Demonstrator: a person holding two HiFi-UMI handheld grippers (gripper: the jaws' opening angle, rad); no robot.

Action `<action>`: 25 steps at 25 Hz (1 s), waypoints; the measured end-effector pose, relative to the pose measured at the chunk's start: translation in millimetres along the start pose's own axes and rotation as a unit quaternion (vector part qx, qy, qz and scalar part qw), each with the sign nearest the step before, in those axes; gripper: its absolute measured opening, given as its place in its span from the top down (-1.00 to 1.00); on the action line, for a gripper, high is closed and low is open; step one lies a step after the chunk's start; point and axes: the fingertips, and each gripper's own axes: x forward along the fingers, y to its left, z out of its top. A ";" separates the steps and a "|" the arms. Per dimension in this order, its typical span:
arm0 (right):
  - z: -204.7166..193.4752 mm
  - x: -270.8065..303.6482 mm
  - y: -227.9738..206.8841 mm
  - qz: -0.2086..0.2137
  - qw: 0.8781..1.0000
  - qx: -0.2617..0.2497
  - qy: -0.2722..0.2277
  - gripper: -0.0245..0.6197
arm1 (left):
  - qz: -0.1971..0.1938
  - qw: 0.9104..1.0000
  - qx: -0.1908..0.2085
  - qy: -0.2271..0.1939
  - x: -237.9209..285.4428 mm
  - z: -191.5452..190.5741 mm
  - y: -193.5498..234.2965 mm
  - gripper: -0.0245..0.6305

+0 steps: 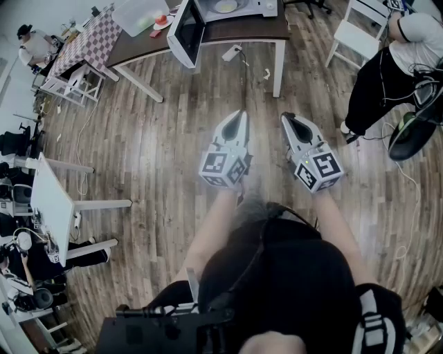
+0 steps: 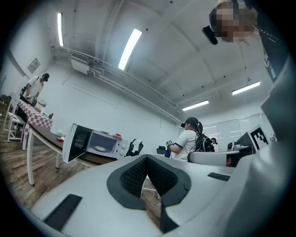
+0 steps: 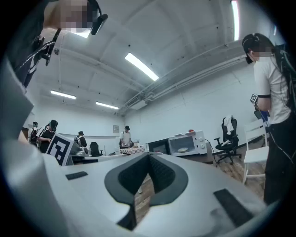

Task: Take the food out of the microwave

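- The left gripper (image 1: 240,116) sits just left of centre in the head view, held level above the wooden floor (image 1: 138,145). In the left gripper view its jaws are clenched tip to tip, with nothing between them.
- The right gripper (image 1: 288,119) sits just right of centre, close beside the left one but not touching it. The right gripper view shows its jaws clenched as well and holding nothing.
- Each of the 2 grippers has its marker cube at the rear end, nearest the person's forearms.
- The white microwave (image 1: 208,21) stands at the top middle of the head view on a dark brown counter (image 1: 242,31), well apart from both grippers.
- Its door (image 1: 185,33) hangs wide open toward the left of the frame.
- The food, a pale plate (image 1: 225,6), lies inside the open microwave on the cavity floor. Both gripper views also show it there.
- A clear plastic tub (image 1: 138,14) rests on the counter left of the microwave, with a small red item (image 1: 160,21) just beside it.
- A table with a checked cloth (image 1: 83,45) stands at the upper left.
- At the upper right, a person in a white top and black trousers (image 1: 377,76) stands near a white chair (image 1: 354,31).
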 end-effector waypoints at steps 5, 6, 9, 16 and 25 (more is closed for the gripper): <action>3.1 3.8 -2.7 0.001 1.000 -0.001 -0.001 0.92 | 0.008 1.000 -0.006 0.000 2.7 -0.9 2.6 0.91; 3.5 6.1 -4.6 0.001 1.000 0.002 -0.002 0.92 | 0.008 1.000 -0.007 0.000 5.6 -1.2 3.8 0.91; 2.1 19.7 -13.5 0.002 1.000 0.007 -0.003 0.92 | 0.006 1.000 -0.008 0.000 19.9 -4.0 10.8 0.91; -0.4 68.2 -41.0 0.009 1.000 0.010 0.003 0.91 | 0.006 1.000 -0.013 -0.001 66.7 -7.8 43.7 0.91; -6.3 153.3 -77.3 0.014 1.000 0.018 0.021 0.91 | 0.007 1.000 -0.015 0.008 132.7 -1.4 104.7 0.91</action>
